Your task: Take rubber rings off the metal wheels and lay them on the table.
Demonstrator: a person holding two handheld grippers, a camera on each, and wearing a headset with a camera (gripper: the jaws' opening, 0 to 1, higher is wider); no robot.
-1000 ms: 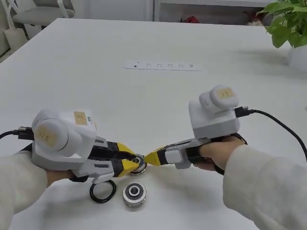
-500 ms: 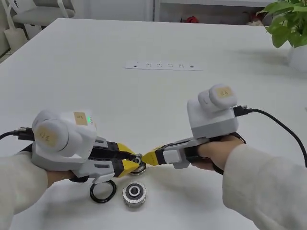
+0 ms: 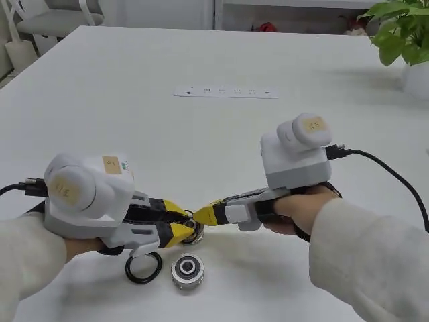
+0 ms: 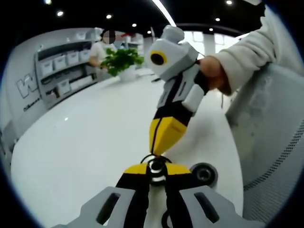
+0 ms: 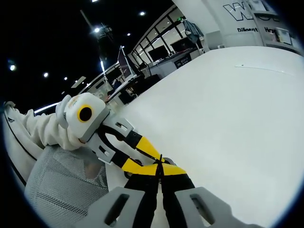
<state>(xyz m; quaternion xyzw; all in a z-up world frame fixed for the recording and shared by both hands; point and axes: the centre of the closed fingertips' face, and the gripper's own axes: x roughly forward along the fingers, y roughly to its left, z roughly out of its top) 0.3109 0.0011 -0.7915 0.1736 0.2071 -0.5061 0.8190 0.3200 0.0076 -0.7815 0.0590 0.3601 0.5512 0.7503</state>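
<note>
- Left gripper [image 3: 184,222]: jaws clamped on a metal wheel [image 3: 194,231], near the front of the table [image 3: 201,147]. Can't tell if the wheel rests on the surface or sits just above it.
- Right gripper [image 3: 202,215]: jaws pressed together, tips touching that wheel's upper rim. Can't tell if any rubber is pinched between them.
- Loose rubber ring [image 3: 143,267]: flat on the table, just in front of the left gripper.
- Second wheel [image 3: 187,270]: flat on the table, right beside the ring, metal rim showing.
- Power strip [image 3: 224,92]: well apart, farther back.
</note>
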